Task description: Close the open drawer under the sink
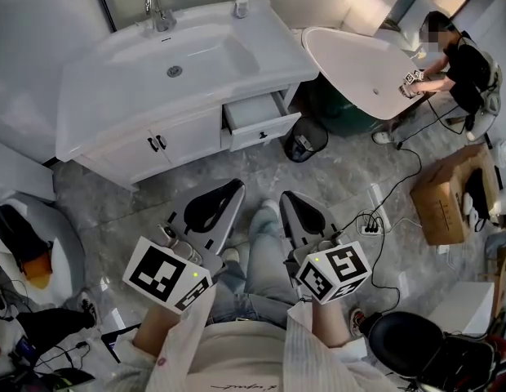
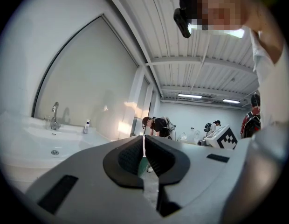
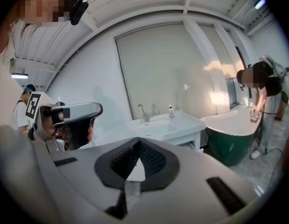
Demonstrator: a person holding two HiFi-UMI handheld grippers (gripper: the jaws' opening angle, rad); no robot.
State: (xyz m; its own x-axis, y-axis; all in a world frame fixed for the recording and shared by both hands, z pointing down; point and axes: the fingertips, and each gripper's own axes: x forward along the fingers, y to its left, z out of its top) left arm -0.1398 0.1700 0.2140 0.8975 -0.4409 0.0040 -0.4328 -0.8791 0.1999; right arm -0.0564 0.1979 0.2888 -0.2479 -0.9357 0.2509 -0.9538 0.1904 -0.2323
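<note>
White drawer [image 1: 257,119] is noted standing pulled out below the right end of the sink [image 1: 196,55], with a dark waste bin [image 1: 306,140] on the floor just beside it, on the side away from the sink. Left gripper [image 1: 228,193] and right gripper [image 1: 292,202] are held well short of the sink, each with its jaws brought together on nothing. A push placed off-centre on the smooth front is judged likely to skew or jam the drawer or let the tips slide off, and the bin could be knocked by a wide approach.
</note>
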